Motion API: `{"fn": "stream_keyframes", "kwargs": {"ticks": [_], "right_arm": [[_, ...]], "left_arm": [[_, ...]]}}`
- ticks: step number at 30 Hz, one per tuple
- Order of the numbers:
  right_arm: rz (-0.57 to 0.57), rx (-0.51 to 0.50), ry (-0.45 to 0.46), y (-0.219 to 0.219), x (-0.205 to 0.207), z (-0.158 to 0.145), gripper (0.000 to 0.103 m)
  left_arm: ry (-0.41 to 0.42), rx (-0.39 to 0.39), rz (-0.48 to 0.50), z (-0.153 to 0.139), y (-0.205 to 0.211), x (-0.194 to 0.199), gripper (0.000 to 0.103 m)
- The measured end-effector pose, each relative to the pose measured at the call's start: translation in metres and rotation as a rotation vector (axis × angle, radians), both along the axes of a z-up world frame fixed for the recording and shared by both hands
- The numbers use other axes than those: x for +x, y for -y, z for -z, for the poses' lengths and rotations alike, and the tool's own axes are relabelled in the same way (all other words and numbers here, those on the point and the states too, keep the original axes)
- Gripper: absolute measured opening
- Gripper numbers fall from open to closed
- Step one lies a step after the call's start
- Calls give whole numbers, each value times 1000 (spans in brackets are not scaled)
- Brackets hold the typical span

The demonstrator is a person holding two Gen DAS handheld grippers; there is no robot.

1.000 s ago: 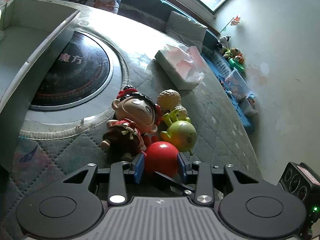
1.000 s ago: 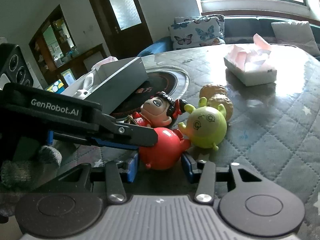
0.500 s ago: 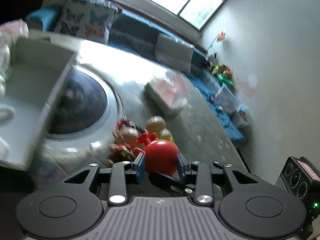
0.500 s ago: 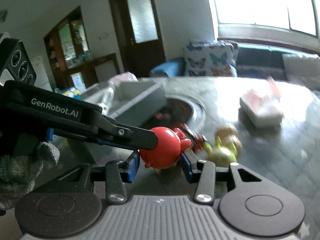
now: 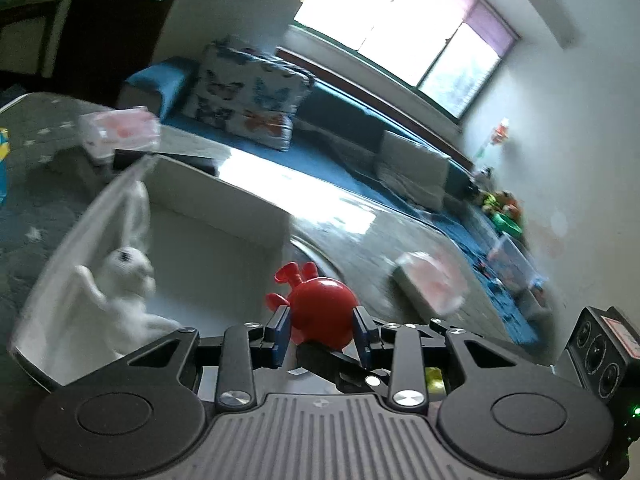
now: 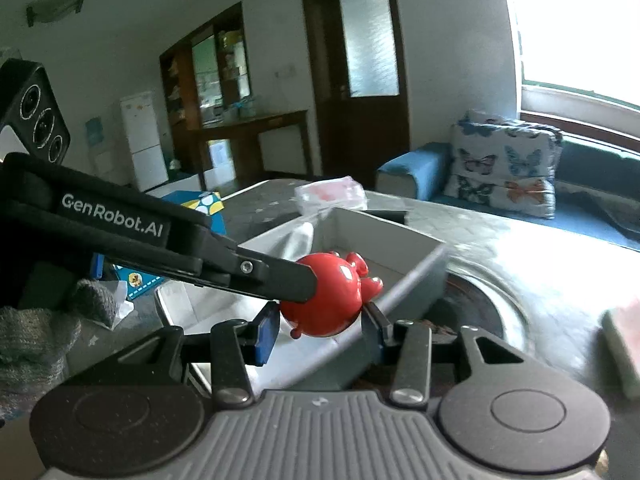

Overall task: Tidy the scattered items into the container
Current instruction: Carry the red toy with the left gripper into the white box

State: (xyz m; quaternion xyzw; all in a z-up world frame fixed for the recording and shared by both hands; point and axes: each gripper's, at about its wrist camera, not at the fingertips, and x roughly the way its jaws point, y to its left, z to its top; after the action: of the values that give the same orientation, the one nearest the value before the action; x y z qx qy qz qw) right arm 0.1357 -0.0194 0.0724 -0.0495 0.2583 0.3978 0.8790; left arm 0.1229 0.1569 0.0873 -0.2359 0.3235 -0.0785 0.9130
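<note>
Left wrist view: the left gripper [image 5: 322, 330] clamps the red toy [image 5: 323, 312] between its blue pads, the toy's small limbs pointing up and left. It hangs in the air at the near right corner of the white box [image 5: 224, 216]. A white rabbit [image 5: 128, 280] lies inside the box against its left wall. A tissue pack [image 5: 430, 286] sits on the table [image 5: 340, 216] to the right, blurred.

Right wrist view: the right gripper [image 6: 320, 330] has its pads at both sides of the same toy [image 6: 330, 300], pressing it, while the left gripper [image 6: 280, 276] reaches in from the left onto it. The toy sits above the box [image 6: 416, 276] rim.
</note>
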Motion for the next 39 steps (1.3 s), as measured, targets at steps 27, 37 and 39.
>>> {"fn": "stream_keyframes", "kwargs": {"ticks": [27,37,39], "right_arm": [[-174,-381,-87,-114,67,62,45],[-157,-375,-91,-115,65,64,46],[-148,-354,-97,-112,64,63,47]], "left_arm": [[-217,-84,-88,73,-65,56,35],[-221,-82,-106,71,-65,53,35],[-217,-79,-110,69,-64,51,35]]}}
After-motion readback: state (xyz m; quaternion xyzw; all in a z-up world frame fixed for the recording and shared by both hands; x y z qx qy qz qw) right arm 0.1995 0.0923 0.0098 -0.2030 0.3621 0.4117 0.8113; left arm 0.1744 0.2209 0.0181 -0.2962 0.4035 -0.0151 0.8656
